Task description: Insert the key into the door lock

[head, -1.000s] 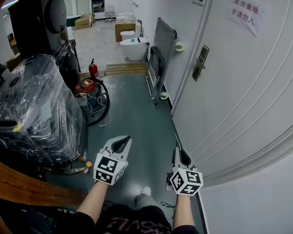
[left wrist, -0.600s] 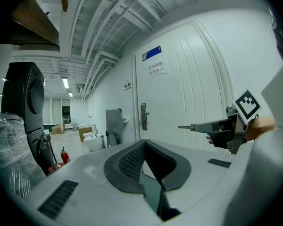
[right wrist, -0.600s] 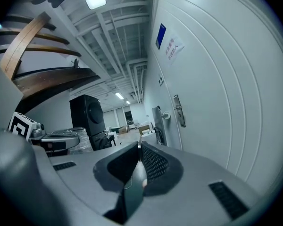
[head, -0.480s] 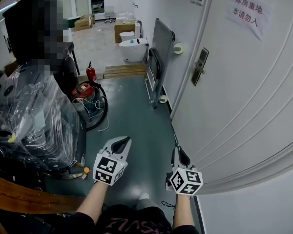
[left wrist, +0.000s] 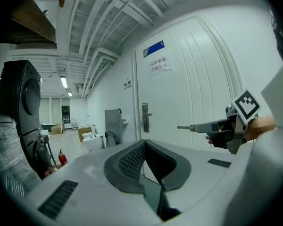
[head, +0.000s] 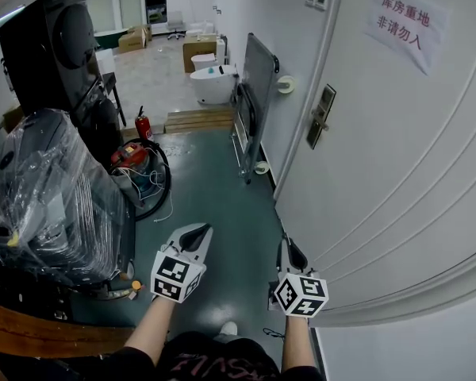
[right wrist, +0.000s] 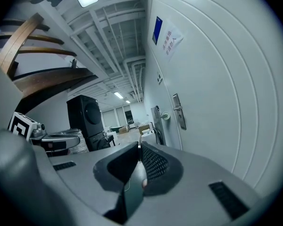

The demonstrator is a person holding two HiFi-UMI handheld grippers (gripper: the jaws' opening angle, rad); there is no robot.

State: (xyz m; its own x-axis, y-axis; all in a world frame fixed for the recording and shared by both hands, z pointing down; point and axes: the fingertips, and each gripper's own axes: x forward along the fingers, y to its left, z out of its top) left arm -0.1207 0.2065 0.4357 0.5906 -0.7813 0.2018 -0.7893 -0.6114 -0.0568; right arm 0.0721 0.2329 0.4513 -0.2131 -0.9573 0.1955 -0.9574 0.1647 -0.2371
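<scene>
The door lock [head: 320, 116], a metal plate with a lever handle, sits on the white door [head: 397, 157] well ahead of both grippers; it also shows as the lock [left wrist: 145, 117] and the lock [right wrist: 178, 112]. My right gripper [head: 286, 246] is shut on a thin metal key [right wrist: 140, 144] that pokes forward from its tips, seen from the side as the key [left wrist: 185, 127]. It is held low beside the door, far short of the lock. My left gripper [head: 196, 233] hovers level with it over the floor, jaws shut with nothing between them [left wrist: 144, 143].
A plastic-wrapped machine [head: 51, 197] and a tall black appliance [head: 51, 46] crowd the left. A red vacuum with hose [head: 135, 155], a fire extinguisher [head: 140, 125] and a folded cart [head: 255, 94] against the wall lie ahead. A paper sign [head: 403, 22] hangs on the door.
The view has crept forward along the corridor, so the lock sits slightly lower and further left in the frame. Both grippers keep the same pose and grip.
</scene>
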